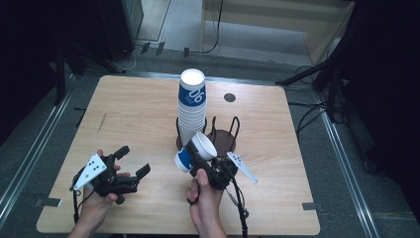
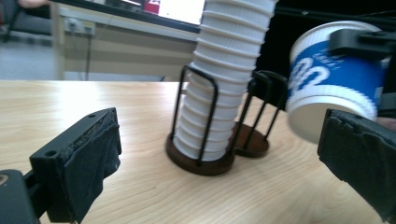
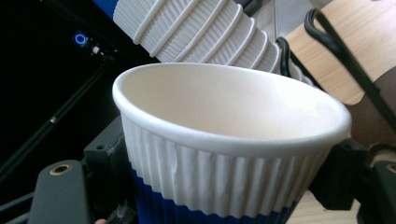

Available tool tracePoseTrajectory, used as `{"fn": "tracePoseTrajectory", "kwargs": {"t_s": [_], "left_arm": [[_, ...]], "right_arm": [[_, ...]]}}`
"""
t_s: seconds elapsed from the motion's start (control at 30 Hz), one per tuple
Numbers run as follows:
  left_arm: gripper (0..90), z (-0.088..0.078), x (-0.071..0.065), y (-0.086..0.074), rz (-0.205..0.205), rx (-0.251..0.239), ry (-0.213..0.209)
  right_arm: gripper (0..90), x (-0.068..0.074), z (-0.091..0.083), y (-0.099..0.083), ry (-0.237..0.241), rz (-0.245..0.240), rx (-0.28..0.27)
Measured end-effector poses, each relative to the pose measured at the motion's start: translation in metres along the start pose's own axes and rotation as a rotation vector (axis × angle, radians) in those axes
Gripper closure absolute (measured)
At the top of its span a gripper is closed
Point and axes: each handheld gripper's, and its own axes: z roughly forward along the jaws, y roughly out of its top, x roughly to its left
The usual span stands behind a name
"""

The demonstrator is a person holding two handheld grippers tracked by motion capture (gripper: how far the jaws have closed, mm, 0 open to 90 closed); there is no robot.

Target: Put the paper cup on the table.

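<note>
A tall stack of white ribbed paper cups (image 1: 192, 106) with a blue band on top stands in a black wire holder on the wooden table (image 1: 133, 114). Just in front of it my right gripper (image 1: 193, 154) is shut on a single blue-and-white paper cup (image 1: 204, 145), held tilted above the table. In the right gripper view that cup (image 3: 224, 140) sits between the jaws with its mouth towards the camera and the stack (image 3: 196, 28) behind it. My left gripper (image 1: 132, 161) stands open and empty at the left, low over the table. Its view faces the stack (image 2: 224, 79) and the held cup (image 2: 327, 79).
An empty second wire holder (image 1: 225, 136) with a brown base stands right of the stack, close behind the held cup. A small dark round spot (image 1: 229, 97) marks the far table. Cables, stands and dark equipment surround the table on the floor.
</note>
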Motion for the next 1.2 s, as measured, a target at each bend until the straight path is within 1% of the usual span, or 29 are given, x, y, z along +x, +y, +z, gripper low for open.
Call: {"fn": "tracePoseTrajectory", "kwargs": {"t_s": [0.07, 0.2, 0.27, 0.43, 0.53, 0.6, 0.67, 0.8, 0.87, 0.93, 1.0, 1.1, 1.2], "left_arm": [[0.2, 0.000, 0.000, -0.001, 0.008, 0.003, 0.010], [0.2, -0.001, 0.001, -0.001, 0.026, 0.023, 0.024], [0.2, -0.002, 0.002, -0.002, 0.021, 0.028, 0.026], [0.2, -0.004, 0.005, -0.002, 0.010, 0.044, 0.030], [0.2, -0.004, 0.006, -0.004, 0.011, 0.052, 0.034], [0.2, -0.004, 0.006, -0.004, 0.014, 0.061, 0.039], [0.2, -0.004, 0.006, -0.005, 0.019, 0.069, 0.043], [0.2, -0.005, 0.008, -0.006, 0.022, 0.075, 0.050], [0.2, -0.006, 0.009, -0.007, 0.027, 0.071, 0.054], [0.2, -0.007, 0.010, -0.008, 0.024, 0.070, 0.059], [0.2, -0.007, 0.012, -0.009, 0.024, 0.078, 0.062], [0.2, -0.008, 0.015, -0.010, 0.020, 0.087, 0.071], [0.2, -0.009, 0.019, -0.011, 0.017, 0.090, 0.082]], "right_arm": [[21.5, 0.000, -0.001, 0.000, -0.013, -0.049, -0.010], [21.5, -0.001, -0.004, -0.001, -0.030, -0.135, -0.005], [21.5, -0.002, -0.006, -0.003, -0.038, -0.172, -0.001], [21.5, -0.005, -0.010, -0.003, -0.050, -0.223, -0.005], [21.4, -0.007, -0.014, -0.002, -0.054, -0.268, -0.012], [21.4, -0.008, -0.016, -0.001, -0.053, -0.290, -0.015], [21.2, -0.009, -0.018, -0.001, -0.053, -0.309, -0.014], [21.1, -0.011, -0.021, -0.001, -0.059, -0.369, -0.008], [21.1, -0.013, -0.022, -0.001, -0.061, -0.391, -0.009], [21.1, -0.014, -0.024, 0.000, -0.065, -0.407, -0.009], [21.1, -0.016, -0.024, 0.000, -0.061, -0.420, -0.007], [21.1, -0.017, -0.025, 0.000, -0.066, -0.456, -0.010], [21.1, -0.019, -0.025, 0.002, -0.060, -0.472, -0.009]]}}
